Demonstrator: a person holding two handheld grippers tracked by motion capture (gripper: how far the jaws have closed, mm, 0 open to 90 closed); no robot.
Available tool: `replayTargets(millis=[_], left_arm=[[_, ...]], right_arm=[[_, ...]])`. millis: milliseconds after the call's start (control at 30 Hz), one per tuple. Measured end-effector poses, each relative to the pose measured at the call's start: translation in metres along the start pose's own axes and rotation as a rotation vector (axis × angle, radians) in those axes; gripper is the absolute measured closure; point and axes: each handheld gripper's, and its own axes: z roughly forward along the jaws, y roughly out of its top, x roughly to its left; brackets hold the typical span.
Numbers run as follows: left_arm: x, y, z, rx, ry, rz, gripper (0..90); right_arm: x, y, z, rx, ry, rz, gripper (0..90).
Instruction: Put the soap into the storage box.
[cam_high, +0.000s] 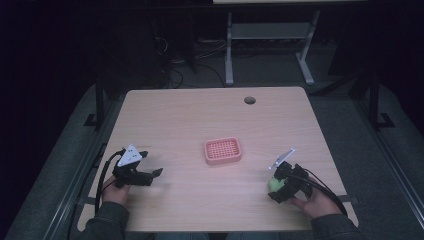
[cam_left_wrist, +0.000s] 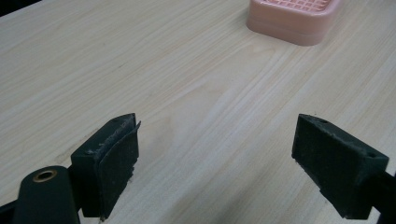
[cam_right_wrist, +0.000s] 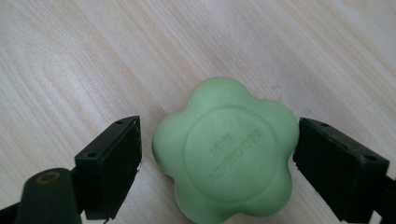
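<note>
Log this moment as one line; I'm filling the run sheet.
right gripper: open, jaws either side of green flower-shaped soap | left gripper: open, nothing between jaws | pink soap dish: mid-table, holds nothing

A lab or office (dim): bare wooden desk (cam_high: 200, 120); loose floor cables (cam_high: 200, 60); metal-legged bench (cam_high: 270, 35).

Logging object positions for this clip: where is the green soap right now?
The green soap lies on the table at its near right, between the open jaws of the right tool, right of the pink soap dish.
</note>
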Motion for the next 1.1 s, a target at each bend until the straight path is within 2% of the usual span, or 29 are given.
replayTargets(millis=[67, 133, 367, 600, 1100], left_arm=[[-0.0007, -0.0002, 0.0007, -0.014, 0.001, -0.009, 14.4], [-0.0001, -0.0001, 0.0002, -0.007, 0.001, 0.002, 14.4], [0.0001, -0.0001, 0.0, -0.006, 0.001, -0.001, 14.4], [-0.0004, -0.0003, -0.0003, -0.007, 0.0, -0.01, 14.4], [-0.0005, -0.0002, -0.0005, -0.006, 0.0, -0.009, 14.4]], right_arm=[[0.0005, 0.0011, 0.0007, 0.002, 0.002, -0.001, 15.4], [0.0005, 0.0021, 0.001, 0.007, -0.002, -0.005, 15.5], [0.0006, 0.0038, 0.0034, 0.018, -0.012, -0.006, 16.1], [0.0021, 0.0038, 0.0053, 0.037, -0.025, -0.015, 21.1], [0.0044, 0.0026, 0.0053, 0.038, -0.05, -0.013, 24.7]])
